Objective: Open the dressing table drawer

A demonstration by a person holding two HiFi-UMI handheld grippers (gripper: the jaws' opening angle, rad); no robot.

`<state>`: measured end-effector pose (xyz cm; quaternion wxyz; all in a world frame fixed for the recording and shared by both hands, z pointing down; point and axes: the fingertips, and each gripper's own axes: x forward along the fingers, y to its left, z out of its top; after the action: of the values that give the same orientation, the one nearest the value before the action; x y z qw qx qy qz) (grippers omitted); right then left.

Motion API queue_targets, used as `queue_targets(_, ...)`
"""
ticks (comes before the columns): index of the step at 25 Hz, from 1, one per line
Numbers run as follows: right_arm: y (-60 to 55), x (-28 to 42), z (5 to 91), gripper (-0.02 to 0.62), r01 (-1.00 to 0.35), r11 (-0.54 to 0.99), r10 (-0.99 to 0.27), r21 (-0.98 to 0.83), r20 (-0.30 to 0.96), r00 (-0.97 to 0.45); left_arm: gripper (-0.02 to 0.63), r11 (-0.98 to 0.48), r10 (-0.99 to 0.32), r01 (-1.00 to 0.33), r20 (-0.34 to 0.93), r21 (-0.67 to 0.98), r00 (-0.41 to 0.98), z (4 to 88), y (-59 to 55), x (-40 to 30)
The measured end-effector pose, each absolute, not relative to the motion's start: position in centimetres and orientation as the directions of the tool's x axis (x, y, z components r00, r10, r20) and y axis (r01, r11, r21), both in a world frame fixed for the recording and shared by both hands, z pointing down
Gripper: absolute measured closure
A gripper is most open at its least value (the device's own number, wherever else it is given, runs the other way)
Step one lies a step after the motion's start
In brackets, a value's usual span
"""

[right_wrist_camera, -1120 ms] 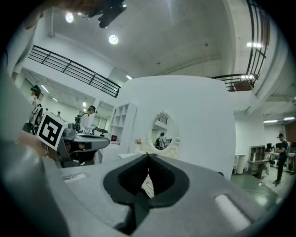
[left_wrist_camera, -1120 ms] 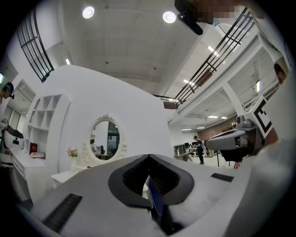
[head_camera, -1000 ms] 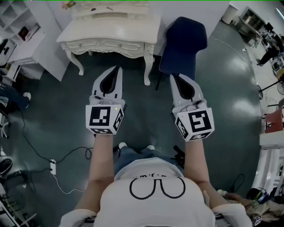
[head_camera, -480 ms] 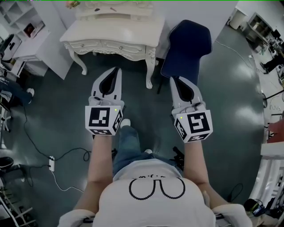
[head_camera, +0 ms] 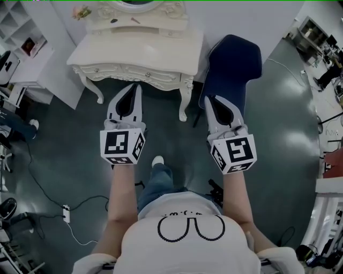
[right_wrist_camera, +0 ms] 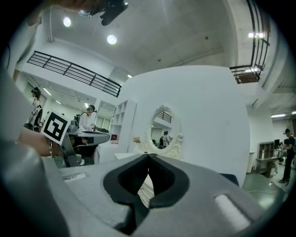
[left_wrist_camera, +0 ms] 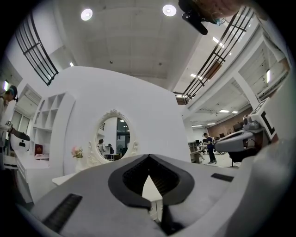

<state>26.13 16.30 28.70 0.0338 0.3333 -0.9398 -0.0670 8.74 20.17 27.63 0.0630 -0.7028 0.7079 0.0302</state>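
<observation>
Since the drawer (head_camera: 140, 70) sits ahead of my fingertips (head_camera: 139, 91), untouched, I hold the left gripper (head_camera: 138, 87) and right gripper (head_camera: 209, 99) clenched on nothing, lined up for its front.

Glossy grey floor (head_camera: 278, 134), navy chair (head_camera: 231, 67)

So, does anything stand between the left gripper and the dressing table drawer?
Nothing visible does: the left gripper points straight at the drawer front. The blue chair stands right of the table, ahead of the right gripper.

Ceiling spotlights (left_wrist_camera: 86, 14) give bright, even light; fisheye edges bend and darken.
</observation>
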Motion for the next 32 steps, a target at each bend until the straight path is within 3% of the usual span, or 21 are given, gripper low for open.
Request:
queue_targets(14,0.8,9.0,28.5,0.598,-0.642,0.753,-0.653,0.142,0.042,-0.756,0.607,-0.034,-0.993,-0.999,-0.116,-0.025,0.036,27.6,4.0,-7.7)
queue_targets(32,-12.5,1.5,32.7,0.598,-0.693,0.712,-0.702,0.117,0.098,-0.705,0.607,-0.060,-0.995,-0.998,-0.073,-0.020,0.062,31.0,-8.0,-15.1)
